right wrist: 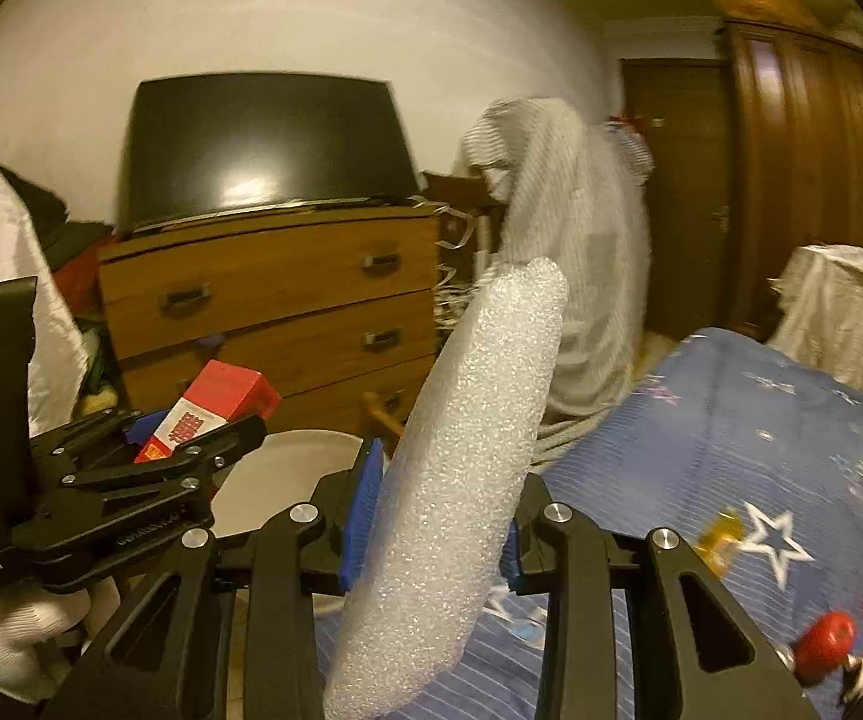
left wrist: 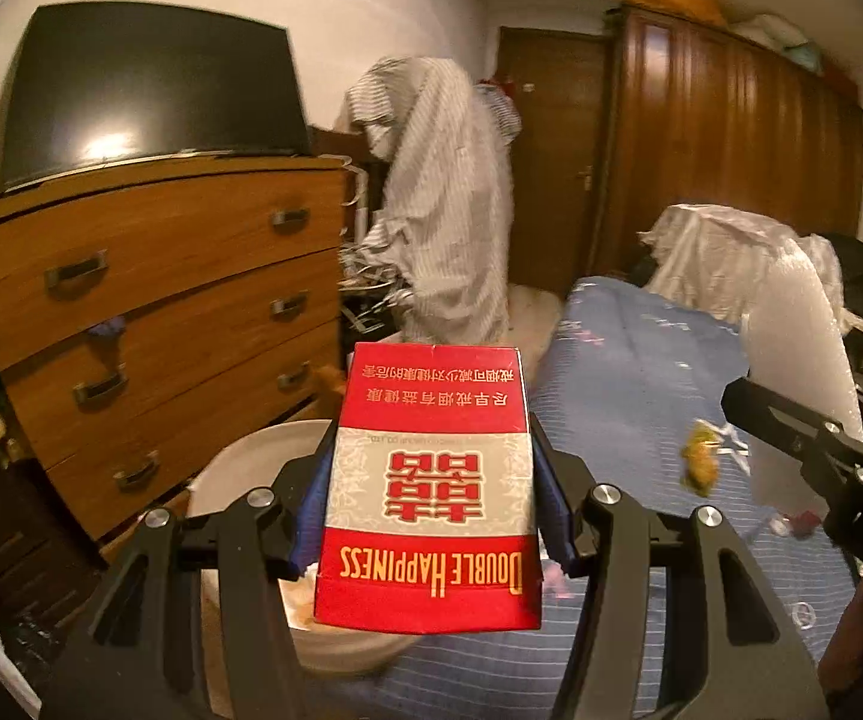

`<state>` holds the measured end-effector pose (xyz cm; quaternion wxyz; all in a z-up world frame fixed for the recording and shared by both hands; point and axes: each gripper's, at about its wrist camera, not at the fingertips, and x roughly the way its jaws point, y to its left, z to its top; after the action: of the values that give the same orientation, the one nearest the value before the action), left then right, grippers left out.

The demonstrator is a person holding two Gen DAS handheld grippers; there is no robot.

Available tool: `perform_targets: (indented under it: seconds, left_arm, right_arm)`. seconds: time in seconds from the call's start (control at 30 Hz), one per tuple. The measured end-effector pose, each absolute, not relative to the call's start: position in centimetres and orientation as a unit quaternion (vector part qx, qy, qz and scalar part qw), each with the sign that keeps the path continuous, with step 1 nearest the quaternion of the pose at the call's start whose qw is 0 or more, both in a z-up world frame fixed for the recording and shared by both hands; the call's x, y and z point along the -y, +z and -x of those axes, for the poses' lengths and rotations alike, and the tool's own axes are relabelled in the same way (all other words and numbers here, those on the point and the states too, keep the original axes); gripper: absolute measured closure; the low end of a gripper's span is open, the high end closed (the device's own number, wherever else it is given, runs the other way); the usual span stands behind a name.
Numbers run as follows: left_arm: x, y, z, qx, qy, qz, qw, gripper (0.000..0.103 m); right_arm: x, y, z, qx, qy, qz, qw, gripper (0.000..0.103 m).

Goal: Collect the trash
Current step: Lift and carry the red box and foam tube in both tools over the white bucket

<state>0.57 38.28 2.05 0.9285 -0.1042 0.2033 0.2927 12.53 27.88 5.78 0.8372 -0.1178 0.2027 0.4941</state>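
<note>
- The left gripper (left wrist: pixel 431 516) has its fingers clamped on the sides of a red cigarette pack (left wrist: pixel 431 486); the pack stands upright between them, print upside down to the camera.
- The right gripper (right wrist: pixel 431 516) pinches a white foam sheet (right wrist: pixel 461 462) that sticks up and leans toward 1 o'clock.
- Both loads look ready to drop: a white bin (left wrist: pixel 251 462) sits just beyond the left gripper at 10 o'clock, beside the bed (left wrist: pixel 629 372).
- To do it well, I would bring each gripper over the bin's mouth before opening; the foam is light and floppy, so release it low and tipped down.
- The left gripper points level toward the dresser (left wrist: pixel 161 276); the right one sits alongside at its 3 o'clock.
- More scraps lie on the bed: a yellow wrapper (left wrist: pixel 701 462) and small red bits (right wrist: pixel 821 636).
</note>
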Motion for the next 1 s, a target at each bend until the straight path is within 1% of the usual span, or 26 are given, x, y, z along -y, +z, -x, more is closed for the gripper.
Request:
perform_targets:
  seconds: [0.2,0.6,0.83,1.0]
  left_arm:
    - [-43.0,0.3,0.3,-0.228,0.316,0.118,0.913,0.049]
    - [-51.0,-4.6,-0.7,-0.305,0.329,0.148,0.882,0.049]
    - [-53.6,-7.5,-1.9,-0.343,0.329,0.157,0.866,0.049]
    - [-54.6,-9.1,-2.5,-0.361,0.326,0.163,0.858,0.049]
  right_arm:
    - [-35.7,3.9,-12.2,-0.235,0.528,0.147,0.803,0.068]
    - [-48.5,-3.8,-15.4,-0.361,0.558,0.215,0.716,0.068]
    - [-52.3,-8.8,-16.9,-0.423,0.551,0.239,0.678,0.068]
    - [-52.9,-10.7,-17.3,-0.435,0.547,0.245,0.672,0.068]
